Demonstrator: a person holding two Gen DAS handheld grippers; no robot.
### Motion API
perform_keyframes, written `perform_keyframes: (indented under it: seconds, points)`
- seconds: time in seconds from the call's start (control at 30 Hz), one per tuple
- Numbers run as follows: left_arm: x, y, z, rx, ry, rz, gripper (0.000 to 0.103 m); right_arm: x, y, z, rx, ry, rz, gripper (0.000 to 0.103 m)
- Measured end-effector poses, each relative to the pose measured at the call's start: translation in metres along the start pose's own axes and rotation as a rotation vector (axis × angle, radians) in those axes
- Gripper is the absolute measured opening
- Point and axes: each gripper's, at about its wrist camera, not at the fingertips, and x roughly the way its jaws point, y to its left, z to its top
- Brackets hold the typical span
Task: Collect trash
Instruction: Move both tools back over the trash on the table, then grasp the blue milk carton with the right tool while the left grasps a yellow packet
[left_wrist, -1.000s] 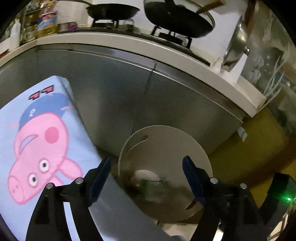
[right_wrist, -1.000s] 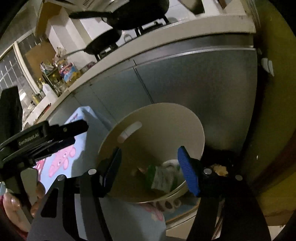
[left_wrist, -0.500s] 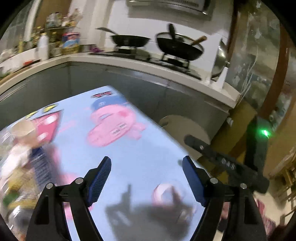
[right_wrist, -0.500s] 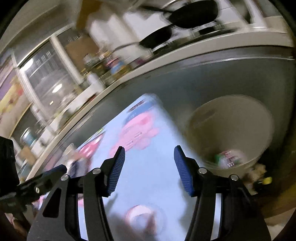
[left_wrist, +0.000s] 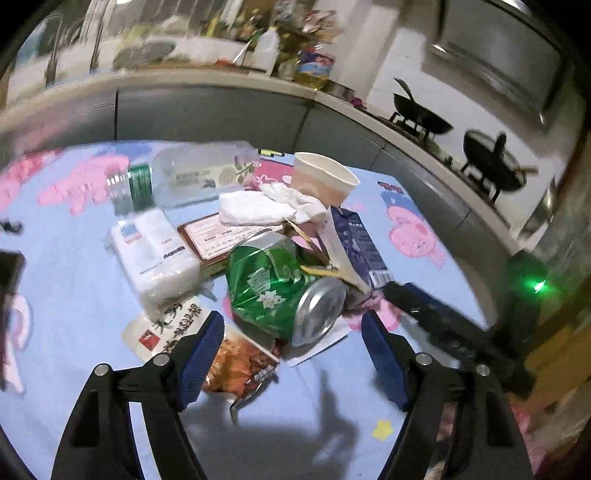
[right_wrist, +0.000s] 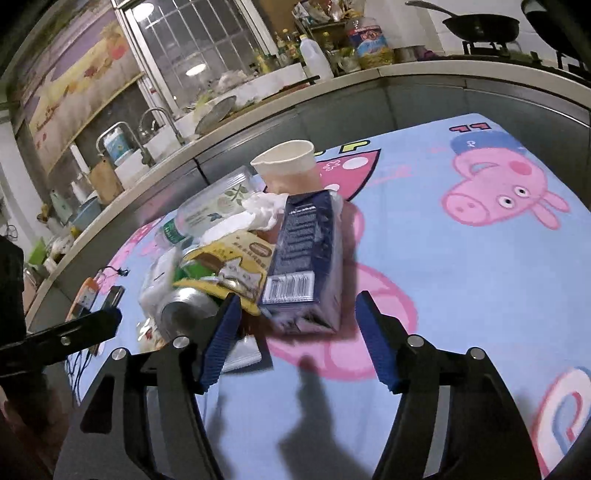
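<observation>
A heap of trash lies on the blue cartoon tablecloth (left_wrist: 74, 295). It holds a crushed green can (left_wrist: 273, 284), a dark blue carton (right_wrist: 303, 254), a paper cup (left_wrist: 323, 181), a clear plastic bottle (left_wrist: 195, 173), a white tissue pack (left_wrist: 155, 254), crumpled tissue (left_wrist: 266, 206) and an orange snack wrapper (left_wrist: 240, 365). My left gripper (left_wrist: 291, 326) hovers over the can's silver end, its jaws closing, the pads touching nothing. My right gripper (right_wrist: 298, 299) frames the carton's near end, its jaws opening, the pads off it.
A phone (right_wrist: 112, 295) and a cable lie at the table's left side. Behind the table runs a grey kitchen counter (right_wrist: 406, 74) with a sink, bottles and woks (left_wrist: 421, 118) on a stove. The right gripper's body (left_wrist: 436, 321) shows at the left view's right.
Both grippers have swung away from the round bin, which has left view, across the tablecloth to the trash heap. Nothing is held in either.
</observation>
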Motion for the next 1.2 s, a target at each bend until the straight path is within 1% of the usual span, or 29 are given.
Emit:
perform_keyframes:
  seconds: [0.1, 0.13, 0.2, 0.23, 0.27, 0.33, 0.37, 0.47, 0.5, 0.53, 0.57, 0.6, 0.63, 0.7, 0.73, 0.77, 0.87, 0.97, 1.1, 1.2]
  points:
    - [0.016, 0.007, 0.023, -0.076, 0.027, -0.067, 0.069, 0.017, -0.004, 0.014, 0.022, 0.008, -0.036, 0.064]
    - [0.022, 0.011, 0.029, -0.087, 0.033, -0.083, 0.067, 0.015, -0.011, 0.011, 0.029, 0.008, -0.041, 0.065]
    - [0.035, 0.011, 0.042, -0.094, 0.051, -0.097, 0.064, 0.019, -0.019, 0.014, 0.043, 0.010, -0.034, 0.065]
    - [0.043, 0.007, 0.049, -0.081, 0.063, -0.105, 0.062, 0.018, -0.021, 0.013, 0.044, 0.010, -0.033, 0.065]
    - [0.052, 0.002, 0.054, -0.058, 0.078, -0.100, 0.058, 0.016, -0.023, 0.013, 0.039, 0.007, -0.035, 0.064]
    - [0.068, -0.002, 0.063, -0.026, 0.108, -0.078, 0.056, 0.015, -0.022, 0.012, 0.032, 0.010, -0.042, 0.063]
    - [0.075, -0.008, 0.068, -0.001, 0.112, -0.080, 0.054, 0.014, -0.022, 0.012, 0.031, 0.011, -0.040, 0.063]
    - [0.089, -0.019, 0.079, 0.048, 0.131, -0.046, 0.049, 0.018, -0.018, 0.012, -0.005, 0.018, -0.061, 0.063]
    - [0.094, -0.022, 0.081, 0.056, 0.145, -0.043, 0.049, 0.020, -0.017, 0.011, -0.011, 0.024, -0.062, 0.063]
    - [0.102, -0.026, 0.082, 0.063, 0.176, -0.038, 0.048, 0.023, -0.016, 0.010, -0.012, 0.034, -0.060, 0.063]
    - [0.106, -0.027, 0.081, 0.065, 0.192, -0.031, 0.044, 0.026, -0.015, 0.008, -0.015, 0.043, -0.064, 0.063]
    - [0.111, -0.028, 0.080, 0.064, 0.212, -0.019, 0.044, 0.029, -0.015, 0.006, -0.026, 0.051, -0.063, 0.058]
    - [0.117, -0.029, 0.078, 0.056, 0.239, -0.016, 0.042, 0.030, -0.015, 0.004, -0.033, 0.054, -0.036, 0.052]
    - [0.121, -0.030, 0.072, 0.050, 0.260, -0.025, 0.027, 0.022, -0.017, 0.003, -0.040, 0.023, -0.058, 0.050]
    - [0.123, -0.031, 0.070, 0.051, 0.265, -0.028, 0.003, 0.015, -0.020, 0.003, -0.038, 0.004, -0.064, 0.050]
    - [0.124, -0.031, 0.067, 0.046, 0.270, -0.035, 0.004, 0.008, -0.024, 0.002, -0.030, -0.011, -0.069, 0.050]
    - [0.118, -0.031, 0.063, 0.032, 0.251, -0.051, 0.003, -0.018, -0.037, -0.002, -0.025, -0.061, -0.093, 0.049]
    - [0.106, -0.039, 0.057, 0.025, 0.240, -0.107, 0.002, -0.042, -0.049, -0.012, -0.044, -0.086, -0.132, 0.049]
    - [0.093, -0.065, 0.047, 0.081, 0.230, -0.178, 0.002, -0.076, -0.071, -0.034, -0.042, -0.104, -0.208, 0.049]
    - [0.094, -0.091, 0.041, 0.124, 0.247, -0.222, 0.002, -0.097, -0.088, -0.048, -0.027, -0.106, -0.281, 0.049]
